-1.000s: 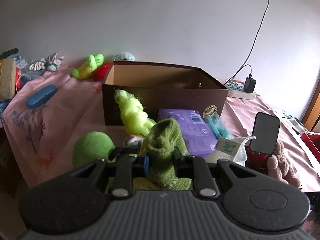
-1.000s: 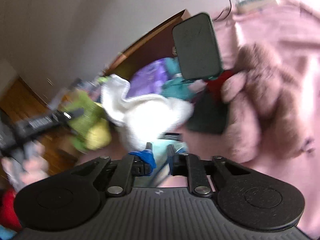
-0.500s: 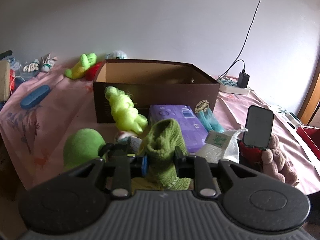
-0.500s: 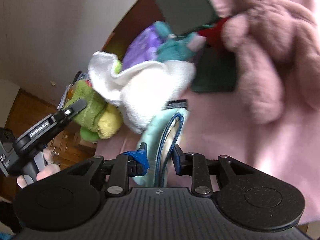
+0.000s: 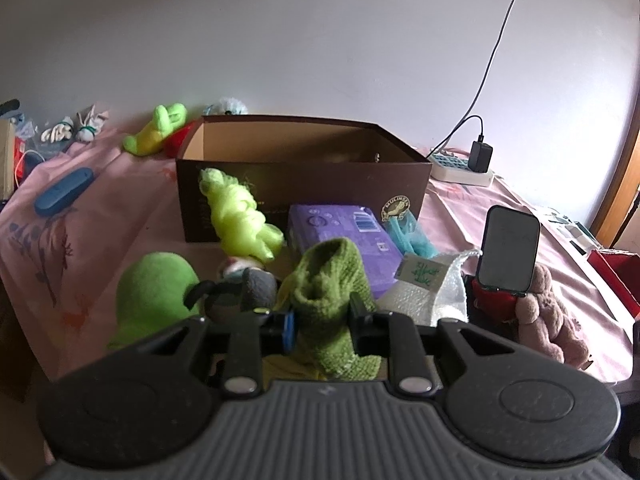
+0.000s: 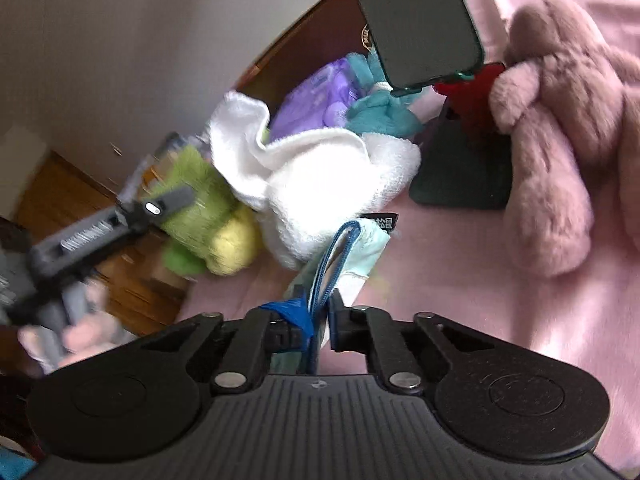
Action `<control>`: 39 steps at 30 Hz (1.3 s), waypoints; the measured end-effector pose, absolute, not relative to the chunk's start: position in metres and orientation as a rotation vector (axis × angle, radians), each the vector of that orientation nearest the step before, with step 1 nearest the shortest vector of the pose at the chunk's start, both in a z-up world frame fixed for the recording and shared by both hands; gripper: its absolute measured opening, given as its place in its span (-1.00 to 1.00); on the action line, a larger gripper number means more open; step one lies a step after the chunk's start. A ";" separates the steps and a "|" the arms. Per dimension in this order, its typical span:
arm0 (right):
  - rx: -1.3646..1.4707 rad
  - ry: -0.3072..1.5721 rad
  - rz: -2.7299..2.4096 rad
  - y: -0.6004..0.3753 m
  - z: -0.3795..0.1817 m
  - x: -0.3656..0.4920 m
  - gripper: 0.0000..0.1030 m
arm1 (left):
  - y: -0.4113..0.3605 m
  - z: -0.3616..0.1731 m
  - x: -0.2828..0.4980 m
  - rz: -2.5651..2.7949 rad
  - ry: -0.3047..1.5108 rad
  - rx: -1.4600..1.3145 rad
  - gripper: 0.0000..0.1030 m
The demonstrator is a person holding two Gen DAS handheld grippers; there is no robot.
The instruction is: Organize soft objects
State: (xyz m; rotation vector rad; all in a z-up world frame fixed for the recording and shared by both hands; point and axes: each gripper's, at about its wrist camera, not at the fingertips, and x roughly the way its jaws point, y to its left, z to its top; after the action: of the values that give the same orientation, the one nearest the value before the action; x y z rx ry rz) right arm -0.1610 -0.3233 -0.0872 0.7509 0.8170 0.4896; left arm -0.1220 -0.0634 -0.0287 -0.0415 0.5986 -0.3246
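Left wrist view: brown box (image 5: 304, 172) open, beyond the pile. My left tongs (image 5: 322, 320) grip the green knit cloth (image 5: 328, 300); lift it clear and over the box's near wall. My right tongs (image 6: 318, 326) pinch a pale blue-edged cloth (image 6: 344, 256). Before the box: purple pack (image 5: 340, 236), lime plush (image 5: 240, 216), phone (image 5: 508, 248).

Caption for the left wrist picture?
Left gripper clamps a green knitted cloth before an open brown box.
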 end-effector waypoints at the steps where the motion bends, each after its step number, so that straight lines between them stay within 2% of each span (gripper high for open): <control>1: 0.792 0.799 0.509 -0.327 -0.086 -0.163 -1.00 | -0.063 -0.029 -0.122 -0.324 0.600 -0.043 -0.56; 8: 1.099 0.636 0.626 -0.358 -0.070 -0.165 -1.00 | -0.064 -0.027 -0.121 -0.323 0.598 -0.044 -0.56; 12: 1.177 0.537 0.693 -0.368 -0.043 -0.148 -1.00 | -0.064 -0.021 -0.118 -0.328 0.583 -0.038 -0.56; 20: 1.027 0.391 0.707 -0.385 0.040 -0.069 -1.00 | -0.066 0.019 -0.084 -0.360 0.493 -0.041 -0.56; 27: 0.900 0.390 0.617 -0.375 0.077 0.019 -1.00 | -0.067 0.053 -0.015 -0.337 0.423 -0.037 -0.56; 36: 0.783 0.453 0.450 -0.360 0.062 0.088 -1.00 | -0.065 0.059 0.079 -0.286 0.448 -0.062 -0.56; 39: 0.741 0.494 0.380 -0.358 0.048 0.102 -1.00 | -0.072 0.045 0.111 -0.232 0.486 -0.024 -0.45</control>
State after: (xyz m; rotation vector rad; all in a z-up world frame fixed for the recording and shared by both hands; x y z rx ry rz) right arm 0.1021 -0.3576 0.0484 0.7408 0.4941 0.3796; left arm 0.1107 -0.0720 0.0451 -0.0244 0.4865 -0.2316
